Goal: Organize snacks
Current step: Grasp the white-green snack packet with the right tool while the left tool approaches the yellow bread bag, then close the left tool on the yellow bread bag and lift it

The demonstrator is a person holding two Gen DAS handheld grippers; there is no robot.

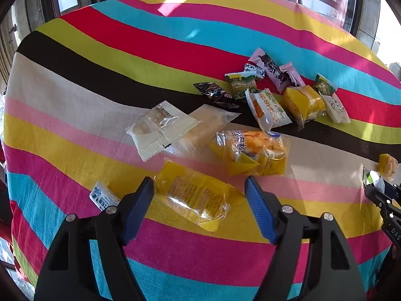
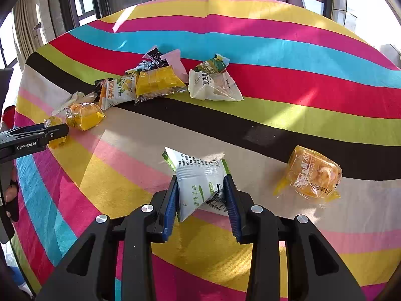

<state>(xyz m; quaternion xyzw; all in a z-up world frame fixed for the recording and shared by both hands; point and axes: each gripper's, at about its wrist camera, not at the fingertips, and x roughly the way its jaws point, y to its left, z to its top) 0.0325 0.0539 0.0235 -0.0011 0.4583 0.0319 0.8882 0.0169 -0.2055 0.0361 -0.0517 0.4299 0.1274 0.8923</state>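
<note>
Striped cloth point(image 1: 75, 115) in bright bands covers the table under both my grippers. My left gripper point(image 1: 199, 190) is spread wide, its blue pads point(image 1: 139, 208) standing on either side of a yellow clear-wrapped snack point(image 1: 195, 195) that lies flat on the yellow stripe; the pads look apart from the wrapper, not pressing it. Just left of that gripper sits a small white and blue packet point(image 1: 102, 197). Beyond the yellow snack lie a white translucent packet point(image 1: 160, 129), overlapping a pale one beside it, and an orange cake in clear wrap point(image 1: 253, 151). Farther back, across the black and lime stripes, is the pile of mixed snacks point(image 1: 275, 92).

My right gripper point(image 2: 201, 190) is clamped on a white sachet with green edges point(image 2: 198, 180), which stands tilted up between the blue pads point(image 2: 231, 200) over the yellow and pale stripes. To its right, well apart, an orange cake packet point(image 2: 313, 175) rests at the edge of the black stripe. The same pile point(image 2: 163, 80) shows far back on the left in the right wrist view
</note>
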